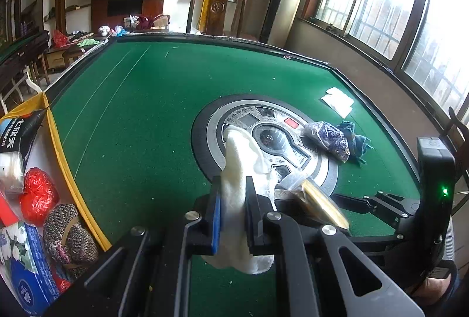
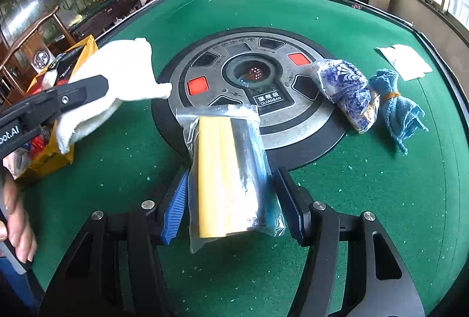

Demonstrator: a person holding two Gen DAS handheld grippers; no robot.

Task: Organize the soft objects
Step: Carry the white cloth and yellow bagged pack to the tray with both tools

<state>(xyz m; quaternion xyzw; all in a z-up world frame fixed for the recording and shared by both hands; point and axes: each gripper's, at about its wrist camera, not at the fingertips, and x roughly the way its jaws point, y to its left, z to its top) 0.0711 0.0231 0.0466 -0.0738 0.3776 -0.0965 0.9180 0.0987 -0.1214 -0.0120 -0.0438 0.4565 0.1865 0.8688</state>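
Observation:
My left gripper (image 1: 233, 214) is shut on a white cloth glove (image 1: 239, 167), which droops from both sides of the pads above the green felt. The right wrist view shows that glove (image 2: 126, 73) held up at the left, near the yellow box. My right gripper (image 2: 233, 188) is shut on a clear plastic bag of yellow and silver sponge pads (image 2: 225, 176), held just in front of the table's round centre plate (image 2: 293, 123). In the left wrist view the same bag (image 1: 319, 205) pokes in from the right, beside the glove.
A yellow-edged box (image 1: 58, 138) at the table's left side holds a red mesh ball (image 1: 38, 196), a knitted bundle (image 1: 70, 232) and packets. On the felt to the right lie a blue-patterned bag (image 2: 346, 91), a tied blue cloth (image 2: 398, 111) and a white packet (image 2: 407, 62).

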